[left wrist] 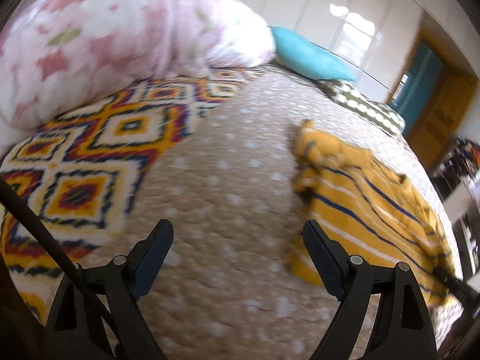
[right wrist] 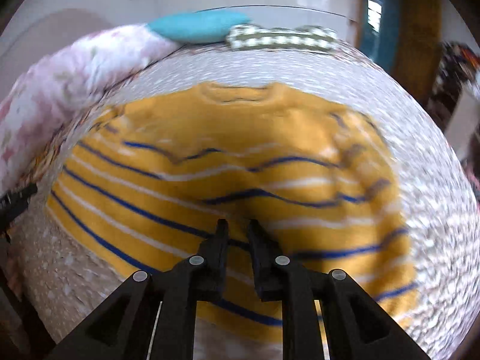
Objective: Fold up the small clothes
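Note:
A yellow shirt [right wrist: 228, 138] with blue and white stripes lies spread on the bed, collar at the far side, creased across the middle. My right gripper [right wrist: 238, 225] hangs over its near half. The jaws stand a narrow gap apart, and a blue stripe runs on unbroken beneath that gap, so nothing is pinched. In the left wrist view the same shirt [left wrist: 360, 198] lies to the right, rumpled at its left edge. My left gripper [left wrist: 238, 231] is wide open over bare dotted bedspread [left wrist: 228, 156], its right finger [left wrist: 318, 255] next to the shirt's edge.
A colourful diamond-pattern blanket [left wrist: 90, 162] covers the bed's left part, with a pink floral duvet [left wrist: 105, 39] heaped behind it. A blue pillow [left wrist: 306, 54] and a green-and-white checked cloth [left wrist: 366, 105] lie at the far edge. A wooden doorway [left wrist: 435, 96] stands beyond on the right.

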Motion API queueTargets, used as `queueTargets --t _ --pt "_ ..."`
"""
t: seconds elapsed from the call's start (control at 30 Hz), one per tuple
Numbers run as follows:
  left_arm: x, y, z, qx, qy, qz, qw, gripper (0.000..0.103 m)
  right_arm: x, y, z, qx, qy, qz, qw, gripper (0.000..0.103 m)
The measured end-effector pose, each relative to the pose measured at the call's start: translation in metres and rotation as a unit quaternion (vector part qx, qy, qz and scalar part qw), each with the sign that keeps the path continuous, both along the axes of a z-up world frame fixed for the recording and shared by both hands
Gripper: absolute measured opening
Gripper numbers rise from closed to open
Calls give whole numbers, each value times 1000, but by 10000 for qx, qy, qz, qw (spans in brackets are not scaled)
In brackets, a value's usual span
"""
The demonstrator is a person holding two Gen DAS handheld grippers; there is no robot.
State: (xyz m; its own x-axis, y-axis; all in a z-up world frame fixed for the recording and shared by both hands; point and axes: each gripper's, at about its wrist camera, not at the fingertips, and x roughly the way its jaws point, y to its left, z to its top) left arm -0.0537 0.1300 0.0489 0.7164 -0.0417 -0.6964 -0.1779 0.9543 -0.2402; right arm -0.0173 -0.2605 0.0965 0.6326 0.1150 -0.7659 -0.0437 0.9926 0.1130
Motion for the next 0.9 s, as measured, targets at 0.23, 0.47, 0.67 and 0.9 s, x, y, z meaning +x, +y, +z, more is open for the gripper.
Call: queueTargets --t 0.23,0.47,0.67,0.9 --pt "-10 -53 6 294 -111 -572 9979 87 -30 -58 2 548 -223 -457 9972 17" --pt "4 -124 16 423 36 -1431 9888 87 -24 -100 42 1506 -929 -456 9832 24" --pt "29 -181 6 551 266 -1867 9805 87 66 -77 22 1400 -163 269 9897 28" --pt "30 -206 -20 1182 271 -1850 9752 103 122 -96 -15 1201 -27 -221 9925 27"
